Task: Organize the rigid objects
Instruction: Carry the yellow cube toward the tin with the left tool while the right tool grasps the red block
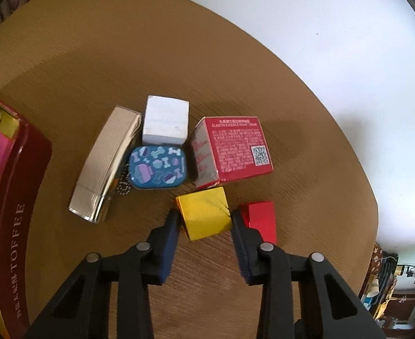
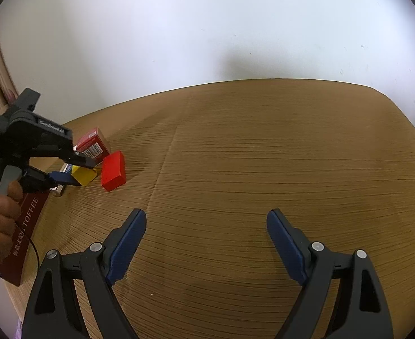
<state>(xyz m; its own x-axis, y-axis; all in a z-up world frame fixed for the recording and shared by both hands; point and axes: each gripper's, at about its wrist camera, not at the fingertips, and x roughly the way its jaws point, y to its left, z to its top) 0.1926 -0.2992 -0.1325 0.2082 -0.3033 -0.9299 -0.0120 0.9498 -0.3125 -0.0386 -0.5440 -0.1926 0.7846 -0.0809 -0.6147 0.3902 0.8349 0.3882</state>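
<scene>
The left gripper (image 1: pixel 204 220) clasped a matte yellow cardboard cube (image 1: pixel 204 213), tilted on the brown wood-grain table (image 1: pixel 94 70). Just right of the cube lay a glossy red rectangular block (image 1: pixel 261 220); beyond it sat a blue patterned tin (image 1: pixel 158 166) and a red printed carton (image 1: pixel 233 148). The right gripper (image 2: pixel 206 226) stood spread wide and empty, well apart from the cube.

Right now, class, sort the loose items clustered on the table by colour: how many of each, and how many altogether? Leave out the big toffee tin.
Red: 2 (red printed box, red block)
Yellow: 1 (yellow block)
White: 1 (white cube)
Blue: 1 (blue tin)
Silver: 1 (silver case)
Total: 6
</scene>
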